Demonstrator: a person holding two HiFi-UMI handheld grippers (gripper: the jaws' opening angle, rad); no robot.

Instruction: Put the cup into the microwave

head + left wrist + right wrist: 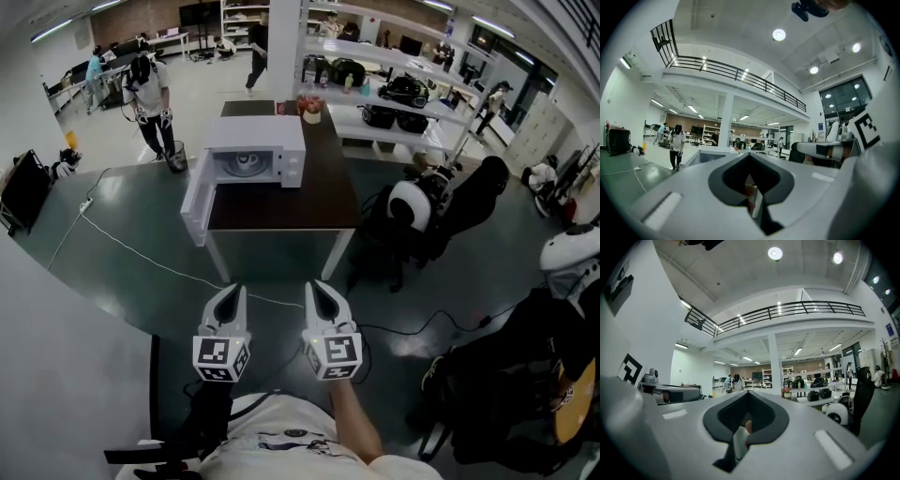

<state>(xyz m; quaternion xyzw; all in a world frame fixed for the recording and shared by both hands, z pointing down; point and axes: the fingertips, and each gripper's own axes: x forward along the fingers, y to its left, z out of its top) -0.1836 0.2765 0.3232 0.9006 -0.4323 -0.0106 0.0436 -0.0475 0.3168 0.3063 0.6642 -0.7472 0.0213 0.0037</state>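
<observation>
Reddish and small, a thing that may be the cup (311, 109) stands at the far right of the dark worktop (291, 208), just behind the white microwave (255, 133); it is too small to be sure. A pale round shape (247, 165) shows inside the microwave's cavity, either its turntable or a cup, so the scene fits a cup waiting outside as well as one already set inside. The door (199, 211) hangs open to the near left, which leaves the cavity reachable from the near side. Left claw (234, 292) and right claw (319, 289) are both closed with nothing between them, held level and side by side close to the person, well apart from the worktop. Between lies floor crossed by a white cable (141, 251); the open door juts out at the left, and dark chairs (441, 211) crowd the right
</observation>
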